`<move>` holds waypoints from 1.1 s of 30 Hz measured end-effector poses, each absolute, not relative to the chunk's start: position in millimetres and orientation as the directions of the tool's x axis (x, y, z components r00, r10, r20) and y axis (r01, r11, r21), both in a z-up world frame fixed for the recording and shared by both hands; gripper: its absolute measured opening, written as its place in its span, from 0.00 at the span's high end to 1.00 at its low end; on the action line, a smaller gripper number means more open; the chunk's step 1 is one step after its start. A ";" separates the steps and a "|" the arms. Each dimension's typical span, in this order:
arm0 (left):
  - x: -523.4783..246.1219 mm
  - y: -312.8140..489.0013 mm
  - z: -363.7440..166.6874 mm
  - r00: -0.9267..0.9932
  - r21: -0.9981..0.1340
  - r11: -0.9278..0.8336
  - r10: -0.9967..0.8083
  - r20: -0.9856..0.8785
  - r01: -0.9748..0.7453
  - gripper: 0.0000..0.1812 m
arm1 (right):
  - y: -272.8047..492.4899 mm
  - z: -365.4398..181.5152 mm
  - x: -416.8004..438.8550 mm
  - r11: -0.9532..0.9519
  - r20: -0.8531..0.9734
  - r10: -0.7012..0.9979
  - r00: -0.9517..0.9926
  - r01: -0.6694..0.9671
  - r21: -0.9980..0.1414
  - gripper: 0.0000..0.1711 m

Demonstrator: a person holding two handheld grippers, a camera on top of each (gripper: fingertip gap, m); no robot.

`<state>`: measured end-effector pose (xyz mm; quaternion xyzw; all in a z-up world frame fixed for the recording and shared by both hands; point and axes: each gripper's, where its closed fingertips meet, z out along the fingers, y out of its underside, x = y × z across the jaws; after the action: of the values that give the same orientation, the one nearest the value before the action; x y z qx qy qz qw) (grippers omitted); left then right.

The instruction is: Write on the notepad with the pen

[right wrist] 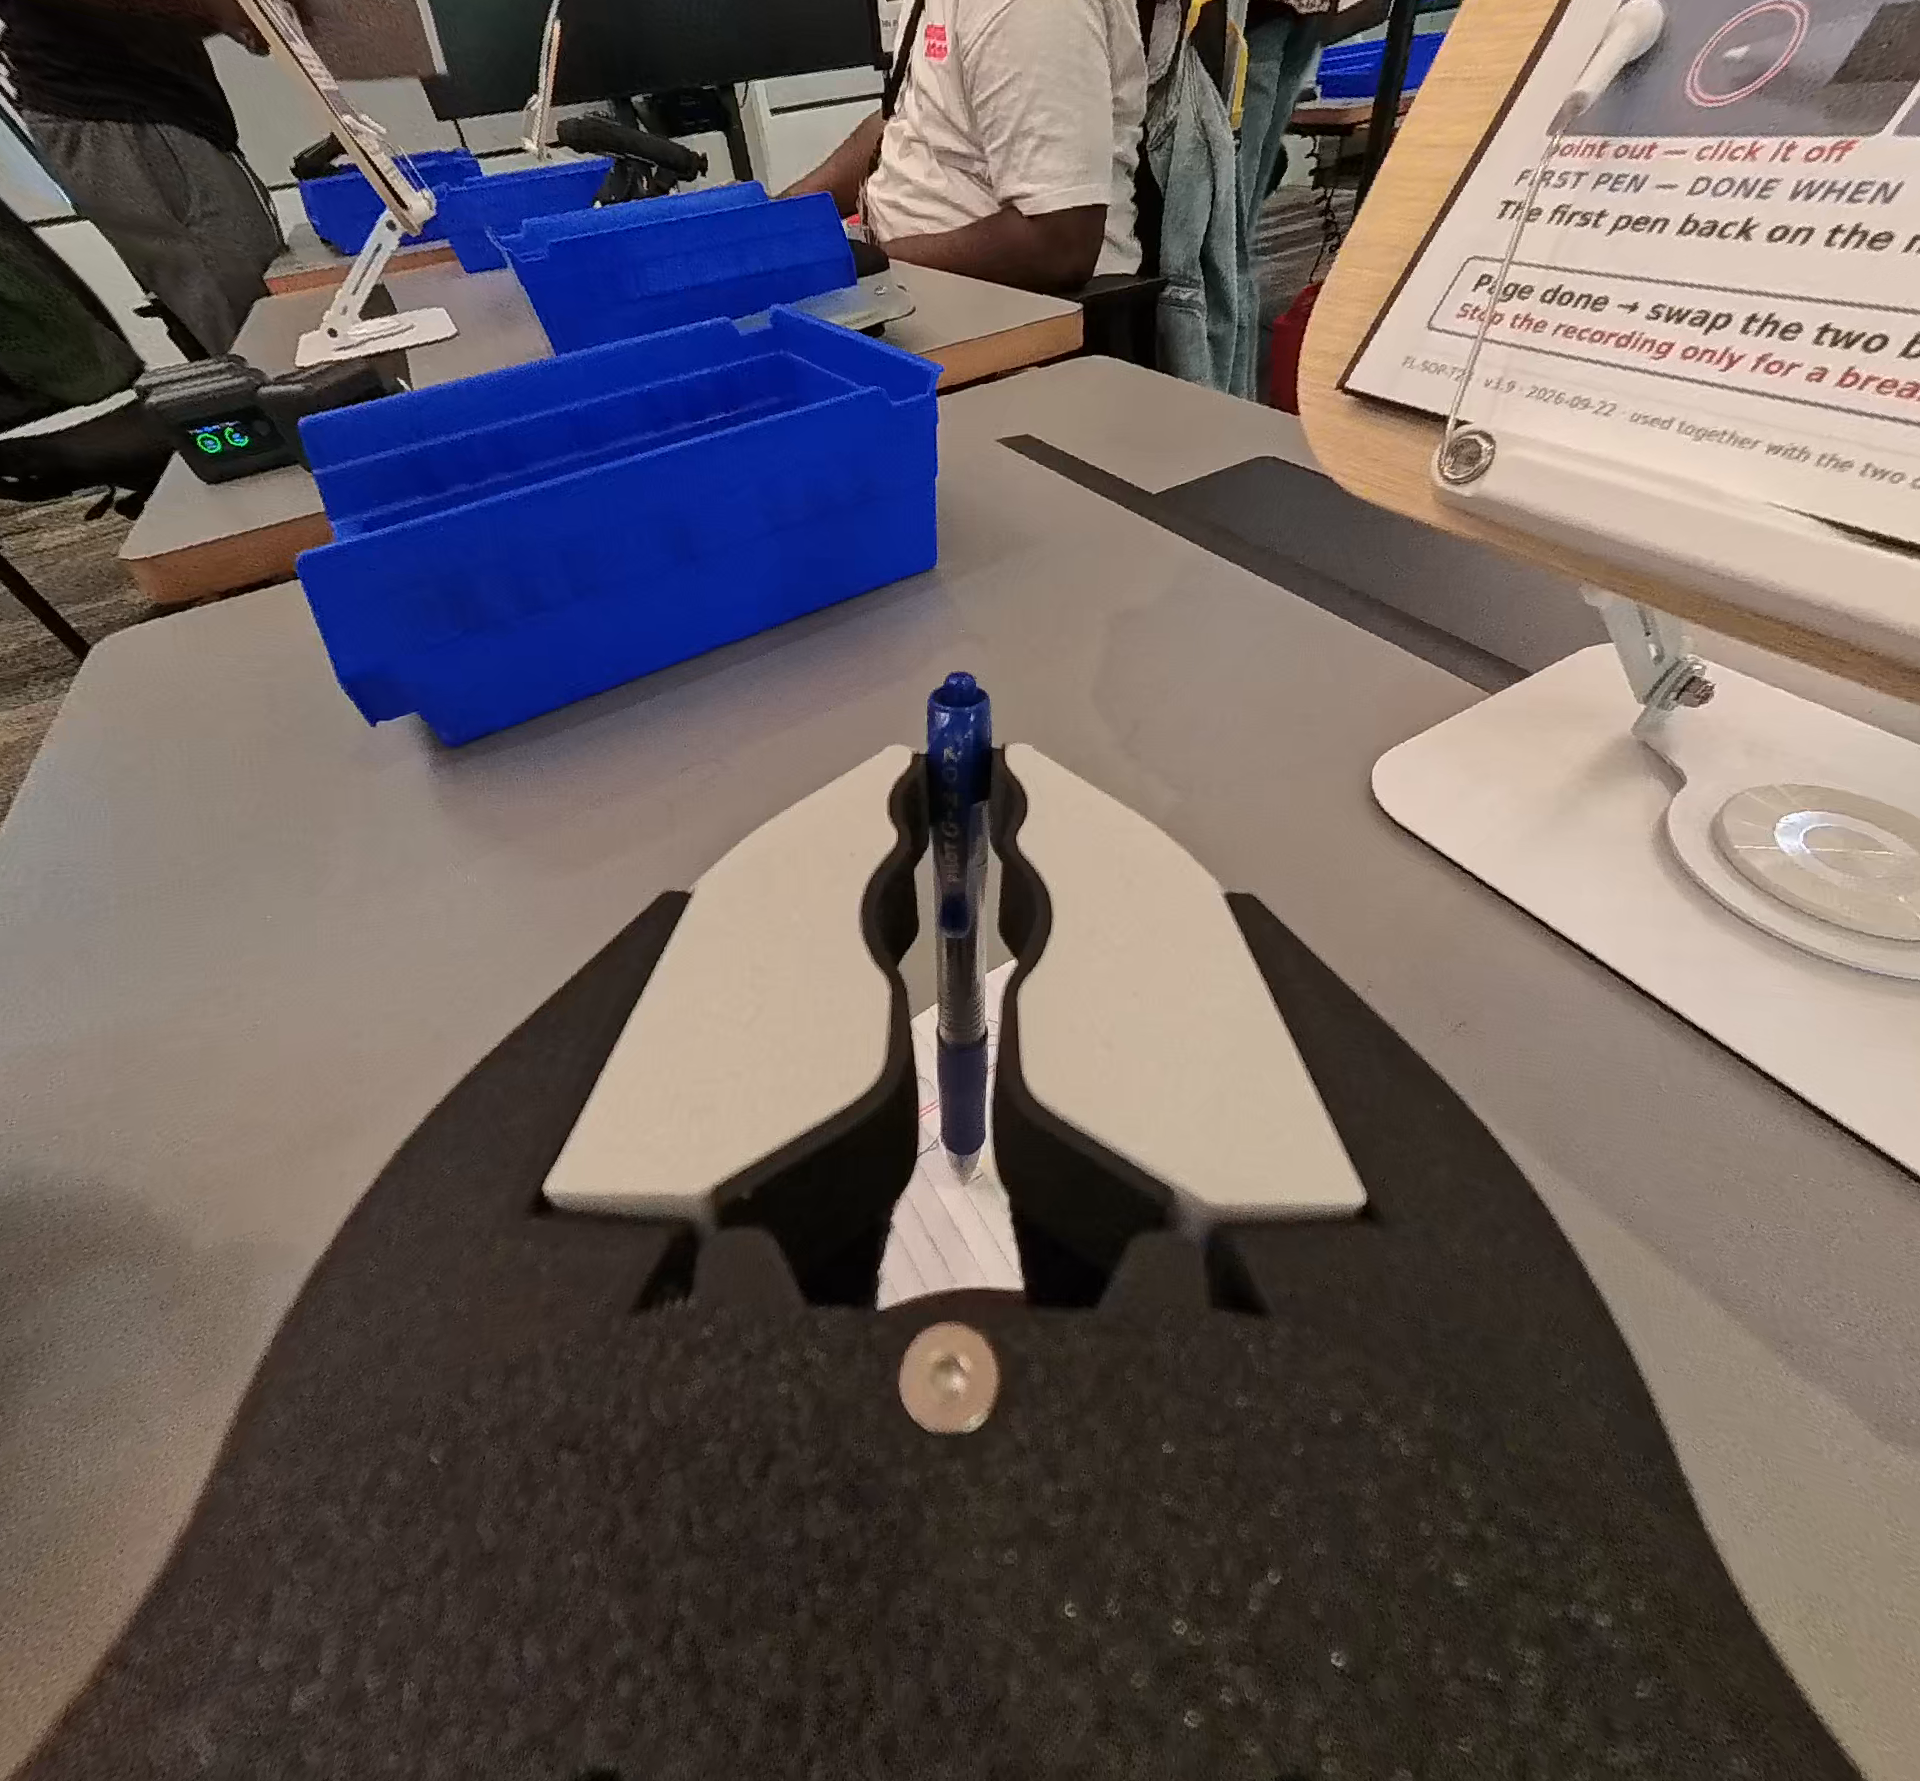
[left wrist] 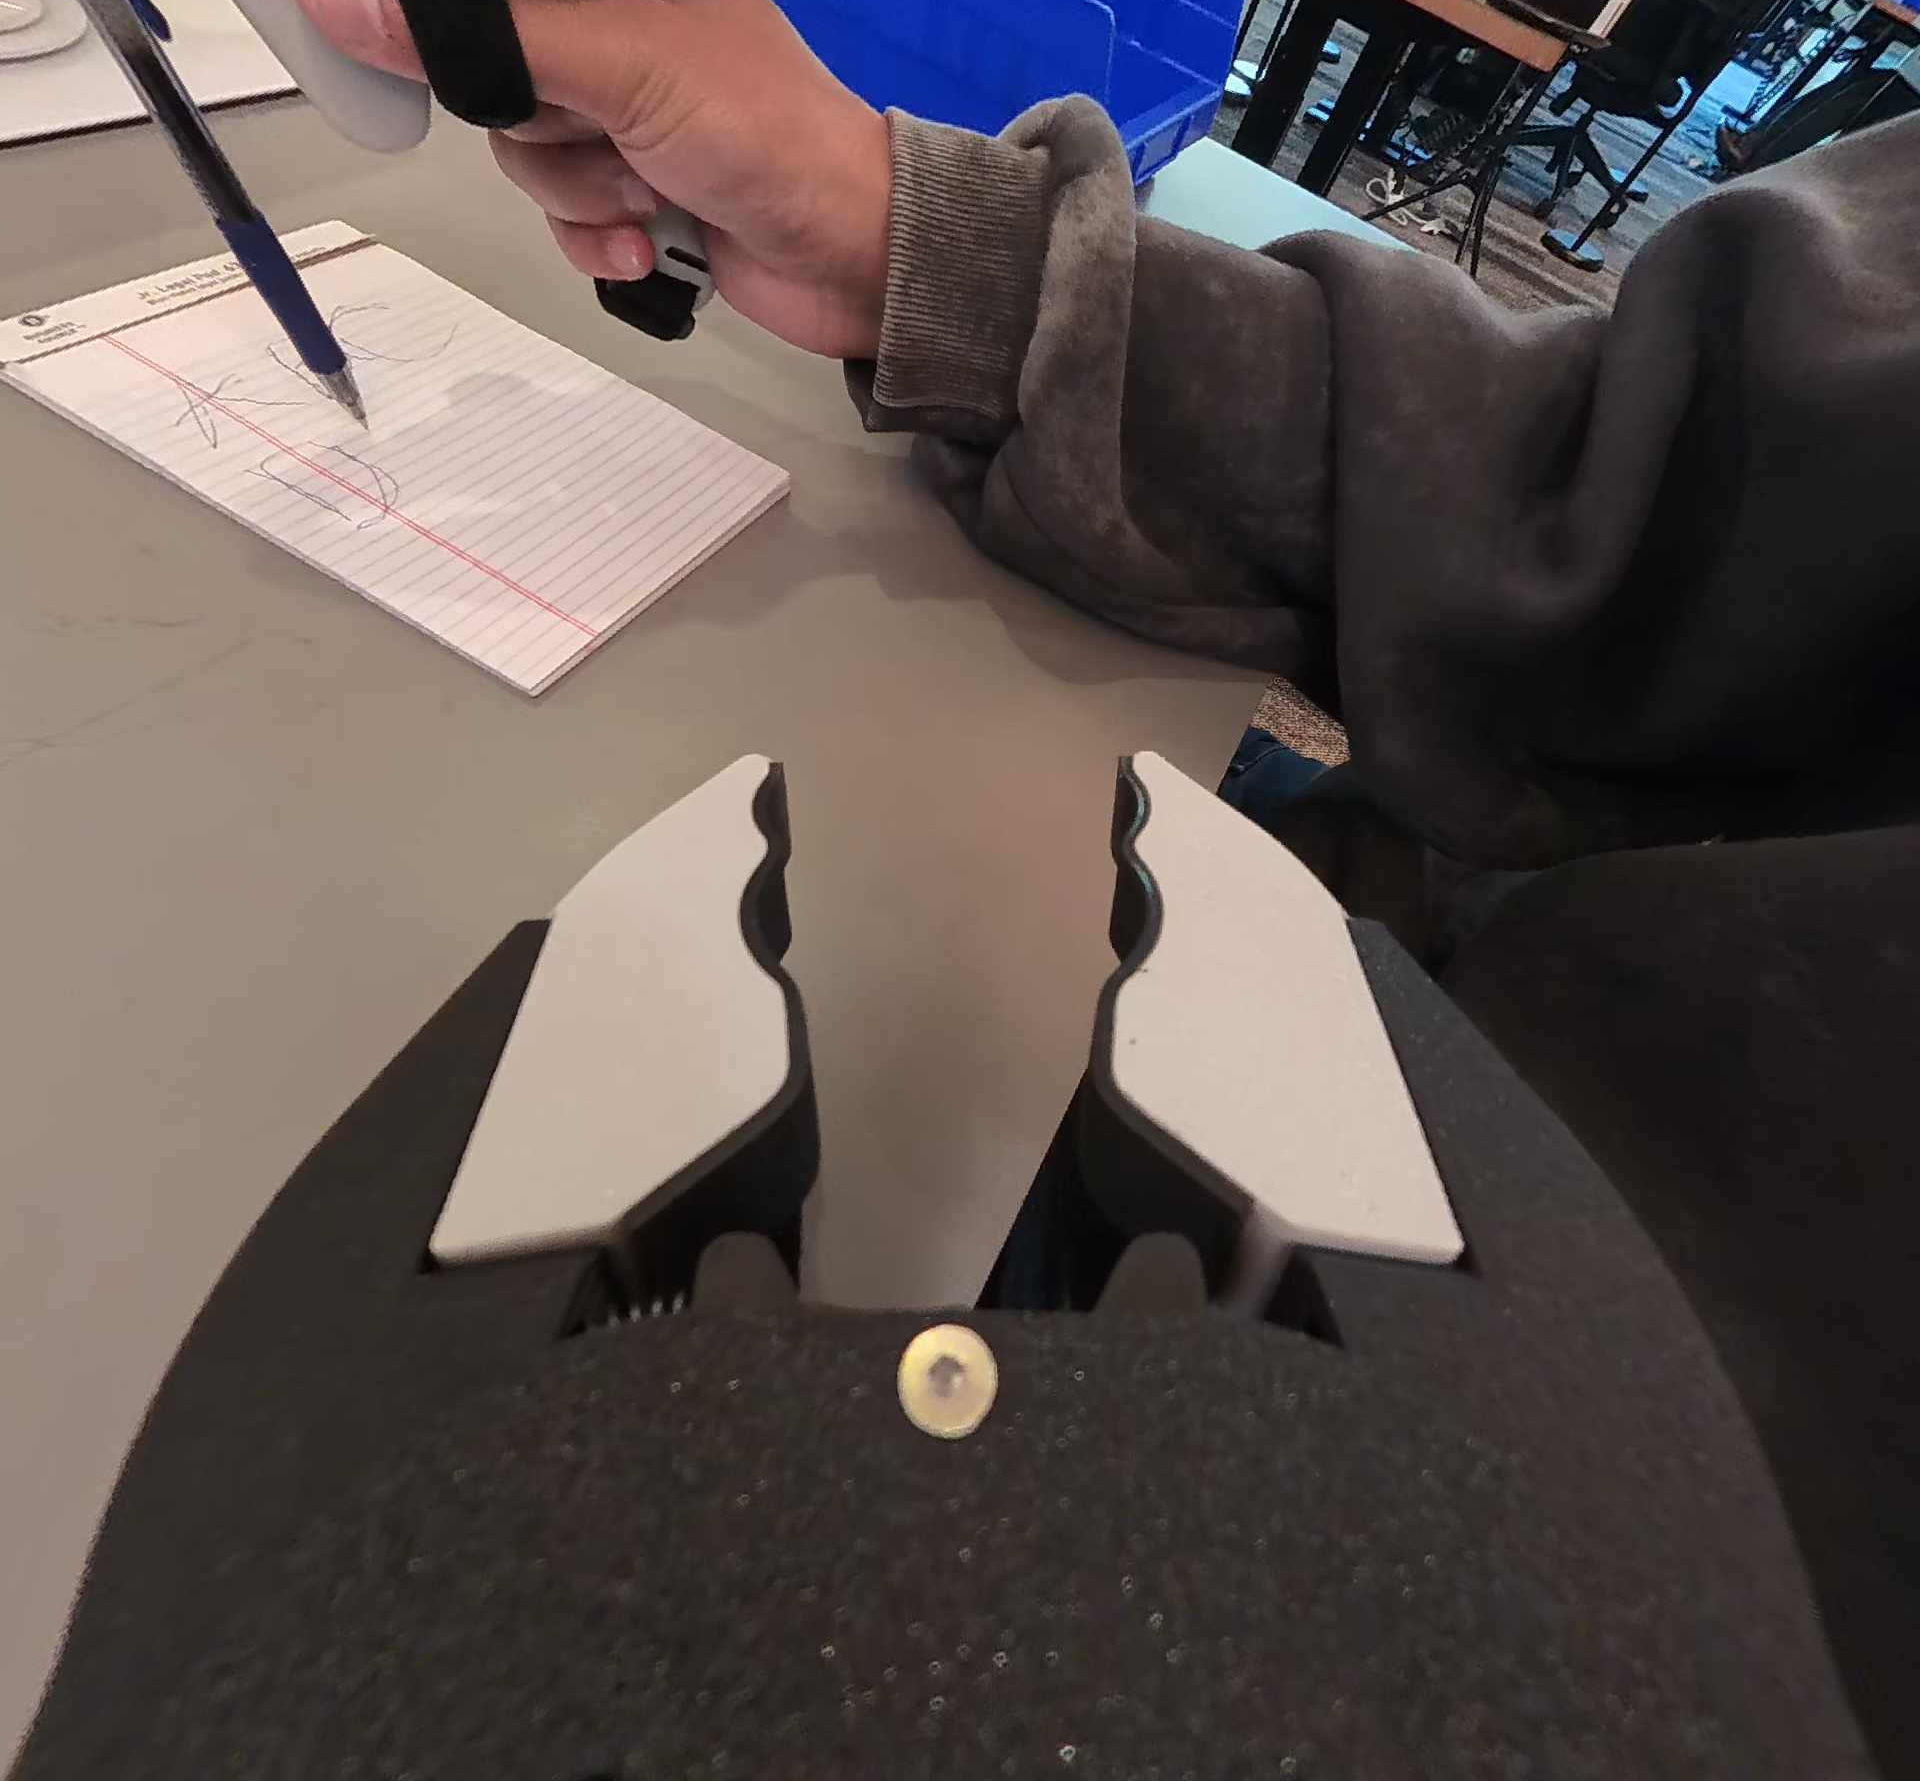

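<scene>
A white lined notepad [left wrist: 436, 474] with blue scribbles lies on the grey table at the upper left of the left wrist view. A blue pen [left wrist: 197, 162] stands tilted with its tip on the page. My right gripper [right wrist: 961, 775] is shut on the pen [right wrist: 958, 910], and a strip of the notepad [right wrist: 945, 1232] shows between its fingers under the tip. In the left wrist view a hand [left wrist: 665, 121] holds that gripper above the pad. My left gripper [left wrist: 951, 775] is open and empty, low over the table's near edge, to the right of the pad.
A blue bin [right wrist: 623, 505] stands on the table behind the pen. A document stand with a printed sheet [right wrist: 1683, 204] and white base [right wrist: 1558, 817] is at the right. A grey sleeve [left wrist: 1403, 484] rests on the table edge. People and other tables are behind. Across from one pair of fingers to the other is roughly 25 centimetres.
</scene>
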<state>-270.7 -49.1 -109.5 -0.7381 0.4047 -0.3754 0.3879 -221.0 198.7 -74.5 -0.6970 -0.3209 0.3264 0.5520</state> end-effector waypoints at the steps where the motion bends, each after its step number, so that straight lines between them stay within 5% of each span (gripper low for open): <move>1: -270.6 -49.4 -109.2 0.390 -0.877 -0.370 -0.889 0.239 -0.306 0.67 | 197.7 -74.4 -221.2 -0.186 -0.103 0.808 0.580 0.086 -0.979 0.94; 33: -264.4 -60.5 -106.9 0.373 -0.879 -0.345 -0.903 0.216 -0.328 0.67 | 166.1 -74.9 -219.8 -0.191 -0.112 0.809 0.577 0.077 -0.979 0.94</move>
<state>-264.4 -60.5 -106.9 -0.7319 0.4203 -0.3702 0.3882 -219.8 166.1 -74.9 -0.6965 -0.3180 0.3321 0.5509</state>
